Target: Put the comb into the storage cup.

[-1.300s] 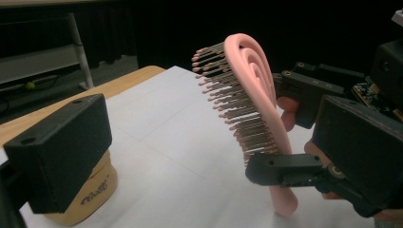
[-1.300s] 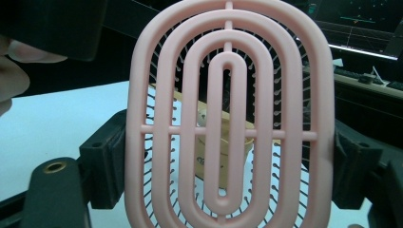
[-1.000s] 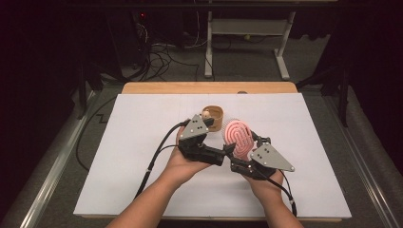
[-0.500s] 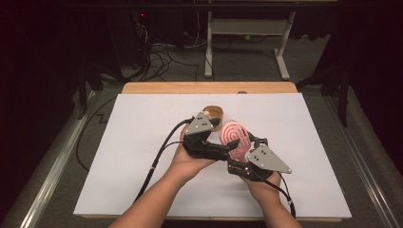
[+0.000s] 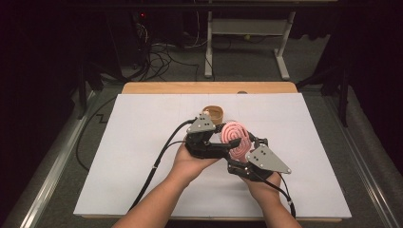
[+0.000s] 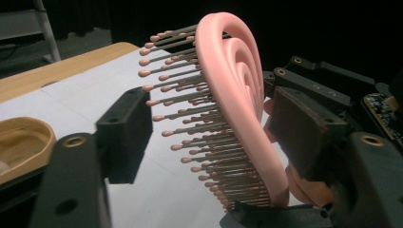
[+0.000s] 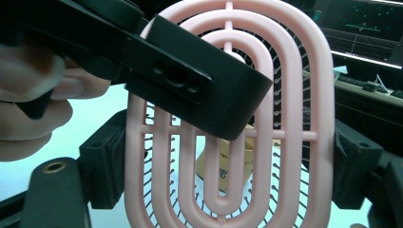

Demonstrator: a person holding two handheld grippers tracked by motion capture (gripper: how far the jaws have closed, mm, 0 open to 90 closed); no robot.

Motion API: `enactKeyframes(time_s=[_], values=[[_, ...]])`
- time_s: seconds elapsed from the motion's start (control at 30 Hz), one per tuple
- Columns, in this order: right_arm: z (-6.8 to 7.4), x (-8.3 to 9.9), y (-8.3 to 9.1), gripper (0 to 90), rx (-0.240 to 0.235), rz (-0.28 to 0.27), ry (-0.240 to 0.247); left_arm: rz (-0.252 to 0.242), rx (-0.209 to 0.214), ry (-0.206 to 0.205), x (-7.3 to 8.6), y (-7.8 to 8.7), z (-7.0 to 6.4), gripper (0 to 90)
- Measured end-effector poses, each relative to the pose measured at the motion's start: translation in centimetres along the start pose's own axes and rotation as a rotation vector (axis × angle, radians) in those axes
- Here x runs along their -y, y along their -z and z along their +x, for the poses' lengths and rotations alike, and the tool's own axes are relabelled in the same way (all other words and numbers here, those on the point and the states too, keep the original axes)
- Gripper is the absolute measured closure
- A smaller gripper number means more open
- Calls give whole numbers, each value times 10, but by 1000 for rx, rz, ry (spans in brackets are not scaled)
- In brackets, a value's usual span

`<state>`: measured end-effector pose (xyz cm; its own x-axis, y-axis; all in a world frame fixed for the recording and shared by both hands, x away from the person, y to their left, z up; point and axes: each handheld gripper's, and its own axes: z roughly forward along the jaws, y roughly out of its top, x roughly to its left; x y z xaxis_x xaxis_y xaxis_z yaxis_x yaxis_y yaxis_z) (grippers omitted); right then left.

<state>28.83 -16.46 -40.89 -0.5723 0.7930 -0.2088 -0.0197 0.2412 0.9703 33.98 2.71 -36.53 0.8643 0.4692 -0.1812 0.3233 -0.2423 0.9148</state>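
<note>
**Pink brush held up between two grippers**

High view: the left gripper (image 5: 227,150) and right gripper (image 5: 241,153) meet at a pink hairbrush (image 5: 235,135) raised above the white table (image 5: 142,142), near a tan bowl (image 5: 215,113).

Left gripper view: its jaws stand apart, straddling the brush head (image 6: 237,95), bristles facing one jaw.

Right gripper view: its jaws sit against the brush's edges, apparently clamping it. The handover looks half done; the left has yet to close.

Both tongs, left (image 5: 227,148) and right (image 5: 243,154), apparently meet at the pink brush (image 5: 236,138).
</note>
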Motion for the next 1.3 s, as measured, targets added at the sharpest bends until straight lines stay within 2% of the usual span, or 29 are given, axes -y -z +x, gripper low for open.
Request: enactKeyframes(time_s=[0.13, 0.2, 0.5, 0.83, 1.13, 1.3], values=[[0, 0, 0, 202, 0, -1, 1, 5, 17, 4, 0, 0, 0, 448], [0, 0, 0, 202, 1, 0, 2, 4, 18, -8, 0, 0, -1, 483], [0, -1, 1, 201, 1, -1, -4, -6, 40, 7, 0, 0, -2, 555], [0, -3, 2, 202, 21, -15, 15, -15, 25, -21, -4, 1, -10, 597], [1, -4, 2, 200, 41, -19, 7, -12, 17, -30, -6, 1, -13, 619], [0, -3, 0, 200, 30, -7, -14, -10, 10, -33, -5, 1, -13, 623]])
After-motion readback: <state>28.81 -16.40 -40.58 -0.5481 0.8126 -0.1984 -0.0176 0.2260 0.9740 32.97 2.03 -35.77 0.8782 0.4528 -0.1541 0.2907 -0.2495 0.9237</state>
